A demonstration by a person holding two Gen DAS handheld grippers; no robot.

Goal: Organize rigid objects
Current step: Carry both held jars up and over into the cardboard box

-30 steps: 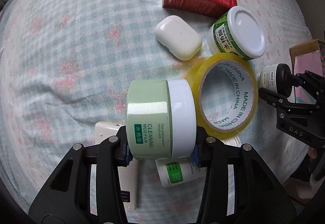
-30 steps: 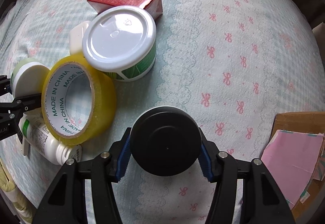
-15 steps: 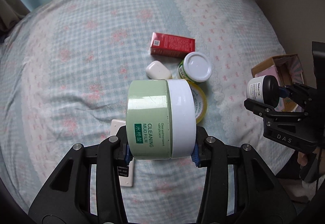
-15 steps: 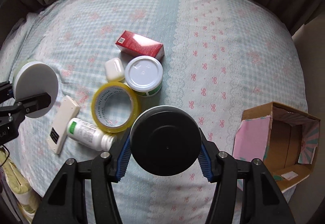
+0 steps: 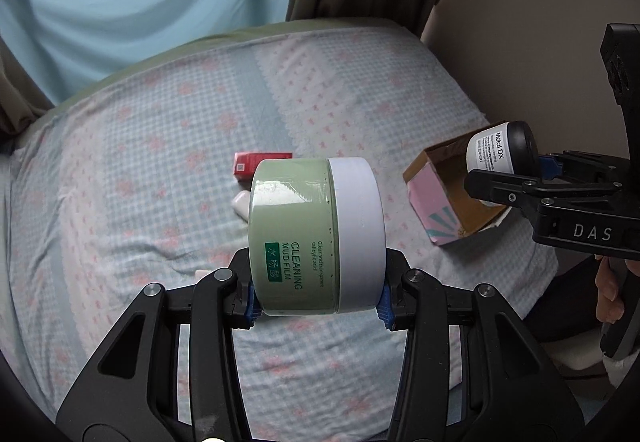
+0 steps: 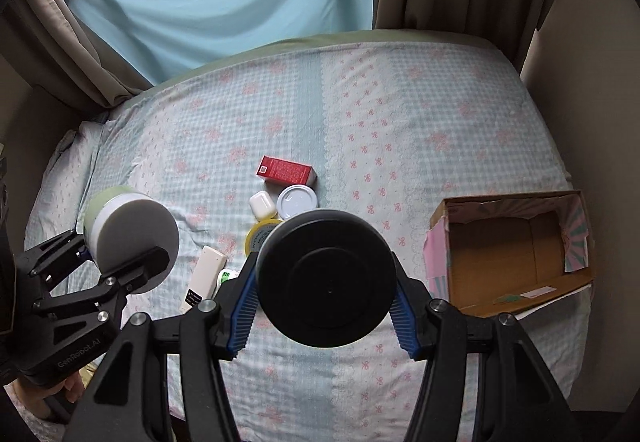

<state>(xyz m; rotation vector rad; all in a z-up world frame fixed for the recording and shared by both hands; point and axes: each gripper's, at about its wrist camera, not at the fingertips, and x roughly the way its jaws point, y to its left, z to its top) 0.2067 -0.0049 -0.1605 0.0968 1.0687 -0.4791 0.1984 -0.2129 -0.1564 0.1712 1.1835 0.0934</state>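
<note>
At about 3 o'clock of the right gripper (image 6: 326, 316), the open cardboard box (image 6: 516, 262) sits at the bed's edge. Right gripper pinches black-lidded jar (image 6: 325, 278); left gripper (image 5: 316, 306) clamps green mud-film jar (image 5: 312, 234), lying sideways, farther from box. Red carton (image 6: 286, 170), tape roll (image 6: 260, 236), white-lidded tub (image 6: 298, 201) at 12, clear of path.

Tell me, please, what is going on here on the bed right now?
A person is tidying small items off a bed, one hand-held gripper in each hand. The left hand-held gripper is shut on a green mud film jar, and the right hand-held gripper is shut on a black-lidded jar; both are held above the bedsheet. An open cardboard box sits at the bed's right edge. A red box, tape roll, white-lidded tub and earbud case lie on the sheet.
</note>
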